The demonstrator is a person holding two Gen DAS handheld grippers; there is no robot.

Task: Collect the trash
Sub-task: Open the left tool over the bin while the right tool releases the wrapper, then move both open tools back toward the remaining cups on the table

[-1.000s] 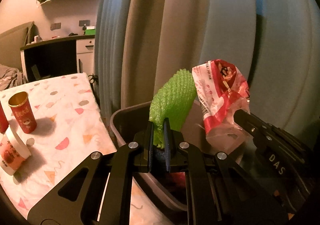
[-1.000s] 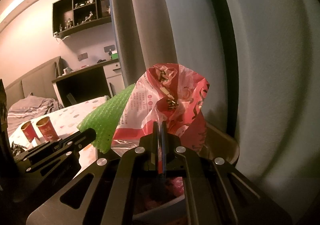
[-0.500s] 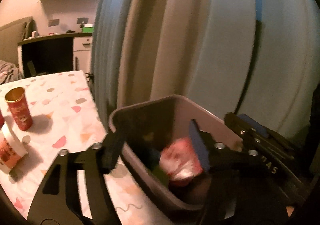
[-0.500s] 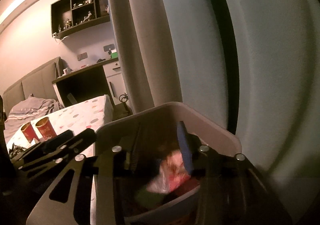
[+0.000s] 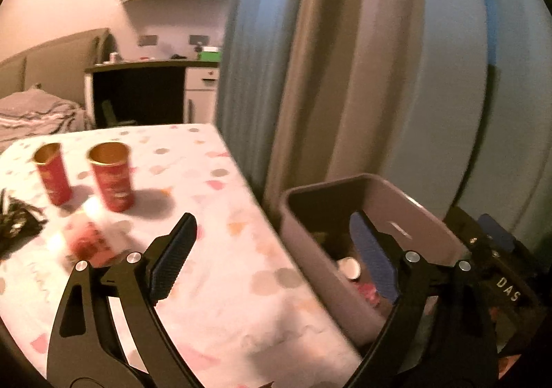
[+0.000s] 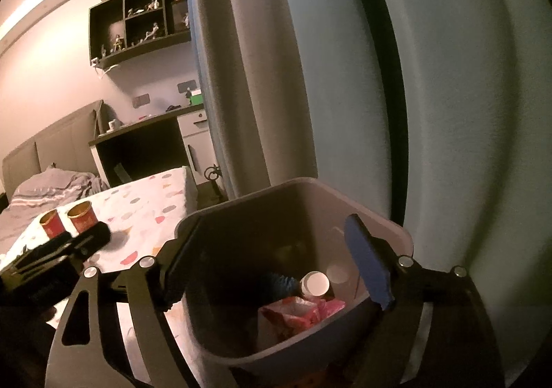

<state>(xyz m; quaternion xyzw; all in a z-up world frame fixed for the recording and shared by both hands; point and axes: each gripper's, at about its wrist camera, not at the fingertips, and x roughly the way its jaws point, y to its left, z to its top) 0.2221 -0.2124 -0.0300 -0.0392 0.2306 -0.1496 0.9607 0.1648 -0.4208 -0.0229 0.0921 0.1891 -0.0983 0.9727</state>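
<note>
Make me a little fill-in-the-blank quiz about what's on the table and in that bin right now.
1. The red-and-white wrapper lies inside the ____.
2. The number of red cups standing upright on the patterned tablecloth is ____.
3. Between the fingers of the right tool, whose jaws are opening, there is ____ held.

Missing words: bin; two; nothing
</note>
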